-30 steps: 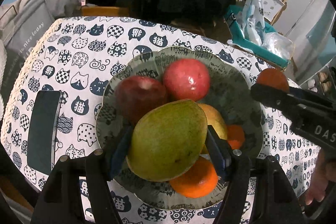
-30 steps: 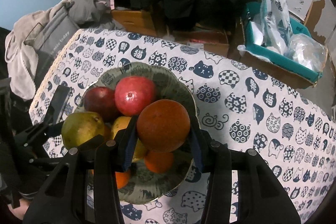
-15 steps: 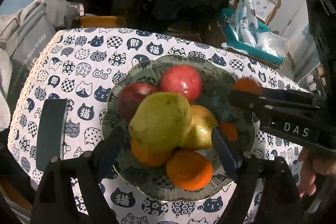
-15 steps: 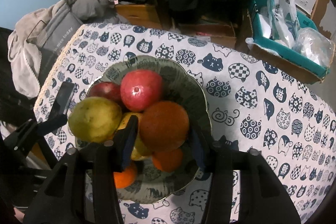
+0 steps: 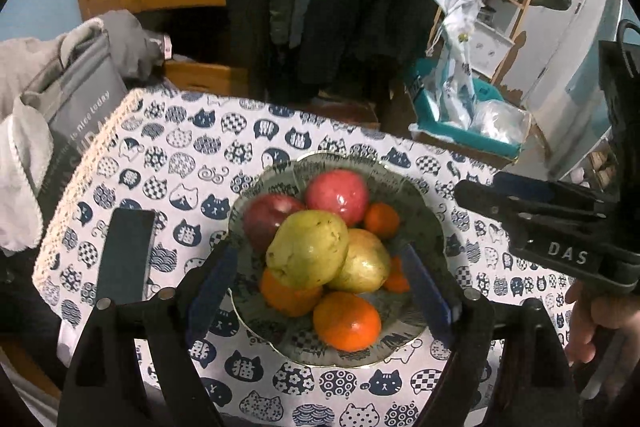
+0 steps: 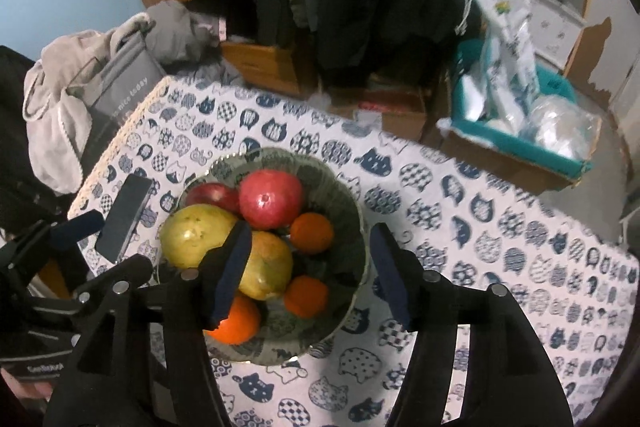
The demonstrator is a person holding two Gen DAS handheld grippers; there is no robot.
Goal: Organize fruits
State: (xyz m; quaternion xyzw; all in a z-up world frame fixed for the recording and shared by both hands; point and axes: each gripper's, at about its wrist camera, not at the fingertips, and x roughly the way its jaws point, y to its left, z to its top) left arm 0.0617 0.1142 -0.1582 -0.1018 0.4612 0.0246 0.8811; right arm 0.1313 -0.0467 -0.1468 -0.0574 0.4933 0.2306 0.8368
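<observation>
The bowl [image 5: 430, 227] is sitting near the middle of the cat-print tablecloth [image 5: 168, 163], with a dark flat phone-like slab [image 5: 126, 255] lying just beside its left rim. The green mango [image 5: 308, 253] is resting on top of the pile inside the bowl, its long axis running from the near left rim toward the far right, narrower end pointing away. A yellow mango [image 5: 366, 261] is leaning against it; a pomegranate [image 5: 338, 191] and a red apple [image 5: 266, 219] are lying at the far rim, with oranges [image 5: 346, 321] along the near rim.

The left gripper [image 5: 320, 291] is hanging released above the bowl, nothing between its blue pads. The right gripper [image 6: 310, 271] is likewise released, its jaws having just been widening, with nothing between them.

A second ago the left gripper was clamping the green mango and the right an orange [image 6: 312, 232]; both fruits are now lying free in the bowl.
</observation>
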